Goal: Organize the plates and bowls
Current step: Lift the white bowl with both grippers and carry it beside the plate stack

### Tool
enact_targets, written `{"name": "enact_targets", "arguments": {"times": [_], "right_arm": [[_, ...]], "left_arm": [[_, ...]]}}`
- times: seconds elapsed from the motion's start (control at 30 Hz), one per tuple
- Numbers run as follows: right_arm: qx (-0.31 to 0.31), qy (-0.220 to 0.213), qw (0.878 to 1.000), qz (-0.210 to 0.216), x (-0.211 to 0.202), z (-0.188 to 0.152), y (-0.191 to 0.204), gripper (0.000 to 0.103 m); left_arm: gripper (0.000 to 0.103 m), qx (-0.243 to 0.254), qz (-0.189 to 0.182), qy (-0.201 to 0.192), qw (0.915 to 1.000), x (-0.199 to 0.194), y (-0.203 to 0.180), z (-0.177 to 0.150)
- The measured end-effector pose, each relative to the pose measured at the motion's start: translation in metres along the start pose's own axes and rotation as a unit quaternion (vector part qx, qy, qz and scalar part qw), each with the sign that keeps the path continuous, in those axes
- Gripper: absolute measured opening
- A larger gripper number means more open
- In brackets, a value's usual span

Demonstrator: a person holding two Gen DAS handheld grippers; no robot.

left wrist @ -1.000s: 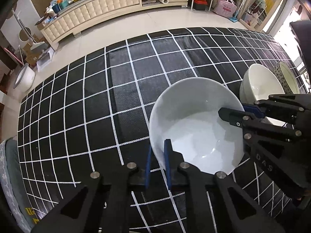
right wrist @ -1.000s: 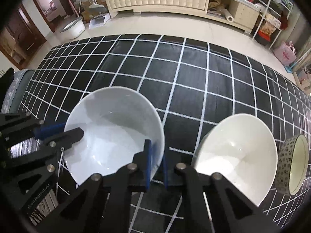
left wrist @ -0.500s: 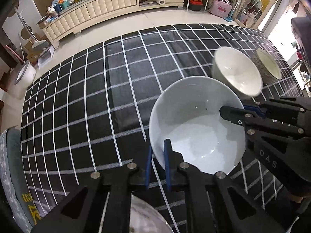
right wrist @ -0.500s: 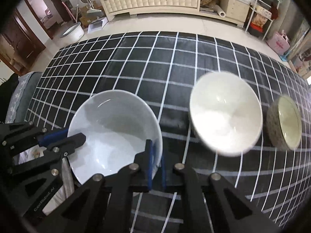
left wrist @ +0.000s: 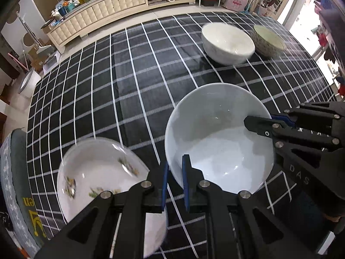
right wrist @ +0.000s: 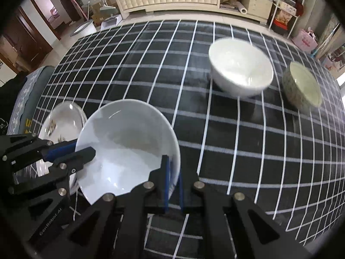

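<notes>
Both my grippers, left [left wrist: 174, 181] and right [right wrist: 172, 185], pinch opposite rims of one glossy white bowl [left wrist: 217, 138], seemingly empty. Left of it sits a floral bowl [left wrist: 97, 172]; two bowls [left wrist: 228, 43] ahead.

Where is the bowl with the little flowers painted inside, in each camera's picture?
Left wrist view: the flowered bowl sits at lower left, partly behind the left gripper.
Right wrist view: it peeks out at far left, behind the big white bowl.
Shared landmark: that big white bowl, gripped on its rim by both grippers, lies just right of the flowered bowl in both views.
</notes>
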State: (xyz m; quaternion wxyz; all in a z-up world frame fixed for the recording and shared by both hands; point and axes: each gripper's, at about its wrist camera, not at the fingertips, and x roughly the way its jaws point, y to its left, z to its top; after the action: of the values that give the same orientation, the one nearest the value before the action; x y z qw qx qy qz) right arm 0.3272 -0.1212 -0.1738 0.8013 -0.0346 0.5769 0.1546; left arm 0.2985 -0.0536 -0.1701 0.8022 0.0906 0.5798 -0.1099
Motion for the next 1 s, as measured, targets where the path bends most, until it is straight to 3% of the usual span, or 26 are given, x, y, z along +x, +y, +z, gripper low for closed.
{"name": "enact_targets", "arguments": {"times": [0.23,0.47,0.6,0.83,0.93,1.0], "right_arm": [[-0.001,0.008,1.000,0.002,0.008,-0.018,0.007,0.010],[0.000,0.015,1.000,0.004,0.011,-0.025,0.007,0.009],[-0.003,0.013,1.000,0.002,0.012,-0.025,0.010,0.009],[-0.002,0.026,1.000,0.012,0.013,-0.028,0.003,0.010],[0.001,0.009,1.000,-0.012,0.003,-0.026,-0.003,0.011],[0.004,0.001,1.000,-0.001,-0.007,-0.023,-0.007,0.011]], "left_arm": [[0.011,-0.013,0.006,0.006,0.9999,0.006,-0.008,-0.025],[0.008,-0.012,0.009,0.006,0.9999,0.007,-0.012,-0.029],[0.006,-0.013,-0.016,-0.003,0.9998,0.003,-0.013,-0.028],[0.006,-0.013,-0.010,-0.003,0.9999,0.006,-0.015,-0.027],[0.006,-0.009,0.005,-0.006,0.9999,0.001,-0.014,-0.027],[0.006,-0.009,0.007,-0.008,0.9999,-0.003,-0.012,-0.024]]}}
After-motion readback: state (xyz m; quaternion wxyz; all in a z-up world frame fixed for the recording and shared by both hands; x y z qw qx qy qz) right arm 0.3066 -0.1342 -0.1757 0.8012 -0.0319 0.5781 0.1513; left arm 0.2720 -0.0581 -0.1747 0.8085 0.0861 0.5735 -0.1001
